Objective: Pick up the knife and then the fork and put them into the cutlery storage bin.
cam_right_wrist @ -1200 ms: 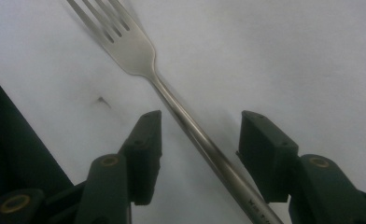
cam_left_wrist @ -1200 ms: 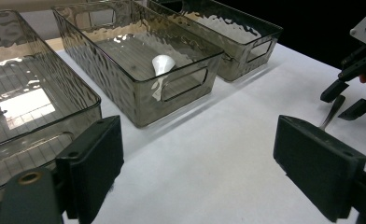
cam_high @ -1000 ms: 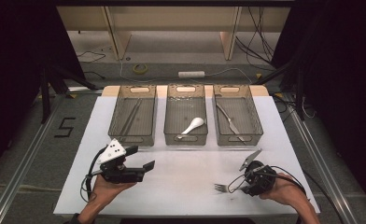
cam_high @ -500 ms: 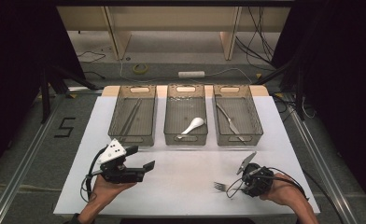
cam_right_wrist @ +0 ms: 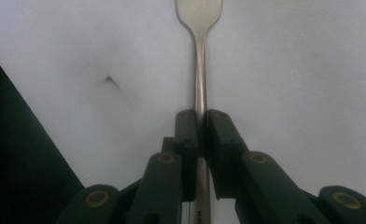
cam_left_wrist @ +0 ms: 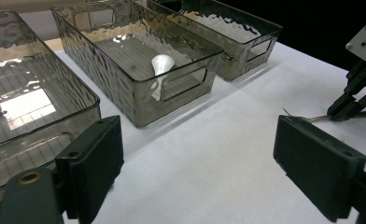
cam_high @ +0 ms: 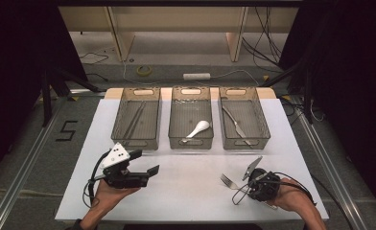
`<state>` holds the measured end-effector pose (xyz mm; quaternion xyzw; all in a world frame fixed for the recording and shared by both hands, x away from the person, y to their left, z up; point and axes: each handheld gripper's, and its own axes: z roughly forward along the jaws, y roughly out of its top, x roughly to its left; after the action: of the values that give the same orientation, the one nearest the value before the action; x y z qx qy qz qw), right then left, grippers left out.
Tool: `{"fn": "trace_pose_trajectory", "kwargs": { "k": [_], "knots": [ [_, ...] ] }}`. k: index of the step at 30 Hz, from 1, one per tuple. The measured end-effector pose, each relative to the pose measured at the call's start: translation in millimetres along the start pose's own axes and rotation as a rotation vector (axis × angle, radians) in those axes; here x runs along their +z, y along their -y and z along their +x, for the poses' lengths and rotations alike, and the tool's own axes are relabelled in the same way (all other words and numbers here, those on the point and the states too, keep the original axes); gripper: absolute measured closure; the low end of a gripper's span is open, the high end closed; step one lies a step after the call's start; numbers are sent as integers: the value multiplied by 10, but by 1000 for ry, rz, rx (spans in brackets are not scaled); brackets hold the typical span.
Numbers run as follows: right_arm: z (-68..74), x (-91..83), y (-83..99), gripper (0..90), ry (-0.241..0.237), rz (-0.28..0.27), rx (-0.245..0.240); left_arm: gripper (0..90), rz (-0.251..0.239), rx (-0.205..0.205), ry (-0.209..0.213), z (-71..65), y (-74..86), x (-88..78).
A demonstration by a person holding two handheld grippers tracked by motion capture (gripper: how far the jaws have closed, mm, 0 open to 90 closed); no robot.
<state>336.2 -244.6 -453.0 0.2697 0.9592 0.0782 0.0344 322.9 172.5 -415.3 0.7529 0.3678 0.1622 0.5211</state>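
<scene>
fork: lies flat on the white table (cam_high: 186, 191), in front of the right bin (cam_high: 240, 120) and well short of it; tines (cam_high: 226, 180) point left and slightly toward the bins, handle runs back under the right claw.
right claw (cam_high: 246, 188): jaws have just been closing, now clamped on the fork (cam_right_wrist: 199, 88) handle, pads pressing both sides of the shaft, no gap visible in the right gripper view.
axis: fork's long axis lines up with the claw's own line, so tines stick straight out ahead of it, away from the hand.
nearer hand: right by far; fork sits well to the right of the left claw.
left claw (cam_high: 145, 163): jaws wide apart, nothing between them, held above the table in front of the left bin (cam_high: 135, 120), pointing toward the fork side.
bins: middle bin (cam_high: 191, 120) holds a white spoon (cam_high: 198, 128); right bin holds a utensil (cam_high: 235, 123), looks like a knife; left bin holds thin sticks (cam_high: 134, 120), probably chopsticks.
next move (guess): lift and carry away from the person toward a bin; fork not yet off the table as far as I can tell.
vs earlier frame: right jaws stood wider round the handle then, now pinched in; both hands and the fork in the same spots.
</scene>
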Motion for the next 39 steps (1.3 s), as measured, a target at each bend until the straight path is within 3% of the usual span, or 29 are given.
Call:
{"fn": "trace_pose_trajectory", "kwargs": {
  "k": [3,11,21,39],
  "knots": [
    [-3,-5,-3,837,5,0,-27,156,2,2,1,2,-2,-3],
    [18,-125,-8,840,27,-60,-26,156,-6,-2,0,6,-2,-9],
    [-14,-267,-25,841,3,-158,18,156,-13,-16,6,24,-4,-16],
    [-272,-396,-137,841,-48,-305,99,156,-25,-18,-3,25,-7,-19]
  ]
}}
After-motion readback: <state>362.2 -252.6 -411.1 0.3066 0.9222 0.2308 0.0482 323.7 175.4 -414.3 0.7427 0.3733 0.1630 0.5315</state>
